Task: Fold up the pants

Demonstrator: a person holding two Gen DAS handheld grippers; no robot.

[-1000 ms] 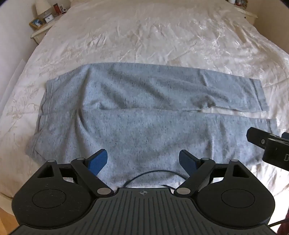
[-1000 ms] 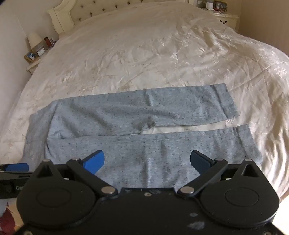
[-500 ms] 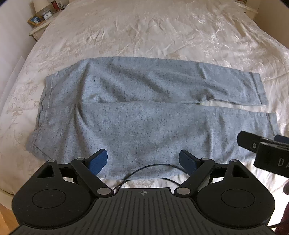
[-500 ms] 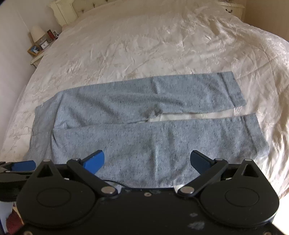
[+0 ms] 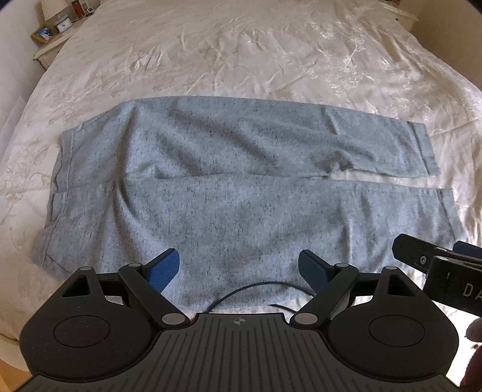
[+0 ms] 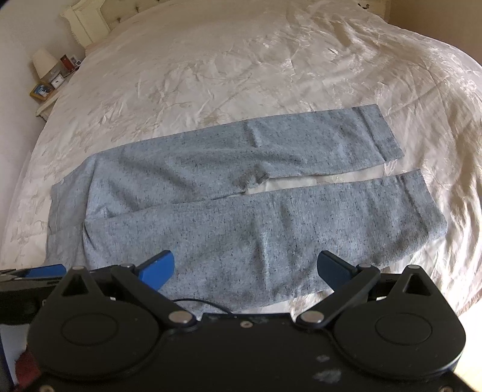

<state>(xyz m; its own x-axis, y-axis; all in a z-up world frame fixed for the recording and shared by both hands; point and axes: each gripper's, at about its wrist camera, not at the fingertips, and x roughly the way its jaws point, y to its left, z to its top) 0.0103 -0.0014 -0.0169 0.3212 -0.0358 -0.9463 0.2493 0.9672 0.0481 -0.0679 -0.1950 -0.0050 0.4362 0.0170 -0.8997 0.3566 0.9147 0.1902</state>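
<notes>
Grey heathered pants (image 5: 241, 193) lie flat on the cream bedspread, waistband to the left, both legs running right with a narrow gap between the cuffs. They also show in the right wrist view (image 6: 241, 211). My left gripper (image 5: 239, 268) is open and empty, held just above the near edge of the near leg, toward the waist. My right gripper (image 6: 245, 270) is open and empty over the near leg's lower half. The right gripper also shows at the right edge of the left wrist view (image 5: 436, 268).
The cream bed (image 5: 256, 51) stretches far beyond the pants. A nightstand (image 5: 51, 33) with a lamp, clock and picture frame stands at the far left. A headboard (image 6: 87, 21) is at the back. A thin black cable (image 5: 250, 289) loops over the bed's near edge.
Both grippers have moved back and tilted, so the near edge of the pants and the bedspread below it now show. The pants have not moved. Both grippers stay open.
</notes>
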